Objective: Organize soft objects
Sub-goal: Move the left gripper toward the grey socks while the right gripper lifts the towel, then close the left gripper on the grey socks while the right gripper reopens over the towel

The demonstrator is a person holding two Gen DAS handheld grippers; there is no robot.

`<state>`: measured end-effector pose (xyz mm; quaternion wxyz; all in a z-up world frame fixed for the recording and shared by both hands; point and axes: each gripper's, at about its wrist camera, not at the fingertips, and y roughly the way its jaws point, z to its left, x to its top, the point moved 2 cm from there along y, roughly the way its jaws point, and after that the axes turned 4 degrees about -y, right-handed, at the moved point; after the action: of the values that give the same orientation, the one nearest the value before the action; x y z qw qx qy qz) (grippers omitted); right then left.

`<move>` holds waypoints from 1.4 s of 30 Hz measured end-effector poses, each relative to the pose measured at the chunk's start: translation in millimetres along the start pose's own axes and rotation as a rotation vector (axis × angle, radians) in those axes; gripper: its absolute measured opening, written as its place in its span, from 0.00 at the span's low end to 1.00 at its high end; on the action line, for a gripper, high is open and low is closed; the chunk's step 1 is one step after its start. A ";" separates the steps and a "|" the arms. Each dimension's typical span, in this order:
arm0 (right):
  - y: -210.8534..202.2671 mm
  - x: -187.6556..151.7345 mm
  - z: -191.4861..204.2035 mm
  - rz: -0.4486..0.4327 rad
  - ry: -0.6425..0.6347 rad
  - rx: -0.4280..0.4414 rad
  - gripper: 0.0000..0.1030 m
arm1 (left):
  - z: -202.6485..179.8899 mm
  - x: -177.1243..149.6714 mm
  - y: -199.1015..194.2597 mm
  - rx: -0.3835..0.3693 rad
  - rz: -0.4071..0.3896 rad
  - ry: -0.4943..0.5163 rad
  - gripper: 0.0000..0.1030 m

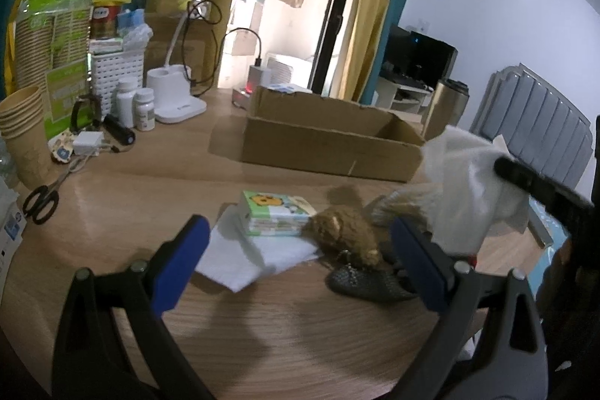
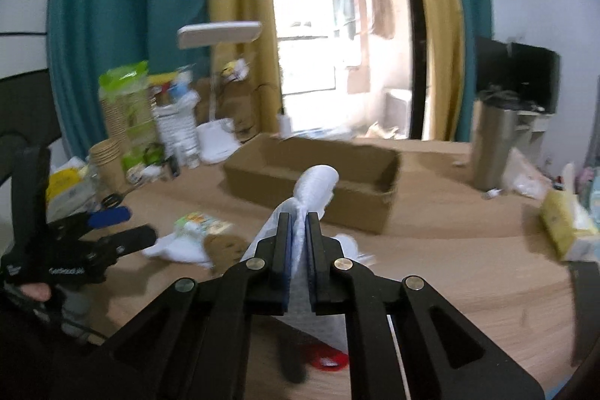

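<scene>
The right gripper [image 2: 299, 223] pinched a white cloth [image 2: 315, 186] above the wooden table [image 2: 450, 250]; its soft, crumpled length ran forward from the pads toward the open cardboard box [image 2: 318, 175]; the left gripper [image 1: 300, 261] stood spread and empty near a fuzzy brown plush [image 1: 345, 235] beside a flat white towel [image 1: 255, 257].

Table [image 1: 123, 212]: wood-grain top, smooth with a slight sheen. Box [image 1: 330, 145]: matt brown corrugated cardboard. White cloth [image 2: 315, 190]: soft ribbed fabric; plush toy [image 1: 345, 231]: brown, fuzzy.
</scene>
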<state>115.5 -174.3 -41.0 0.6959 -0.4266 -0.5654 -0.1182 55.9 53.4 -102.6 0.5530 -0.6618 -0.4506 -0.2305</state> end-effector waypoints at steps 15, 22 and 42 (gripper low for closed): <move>2.1 -43.5 -78.6 0.093 0.088 -0.225 0.08 | -43.1 -7.9 18.9 -0.052 0.071 0.105 0.96; 3.6 -69.8 -97.5 0.148 0.124 -0.249 0.08 | -80.5 -21.5 31.7 -0.105 0.142 0.210 0.96; -6.5 -89.6 -118.0 0.161 0.153 -0.280 0.55 | -128.2 -40.8 66.7 -0.161 0.252 0.367 0.81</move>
<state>162.4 -292.6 -117.2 0.6778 -0.5532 -0.4528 -0.1716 117.5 -79.8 -134.2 0.5954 -0.7019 -0.2365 -0.3113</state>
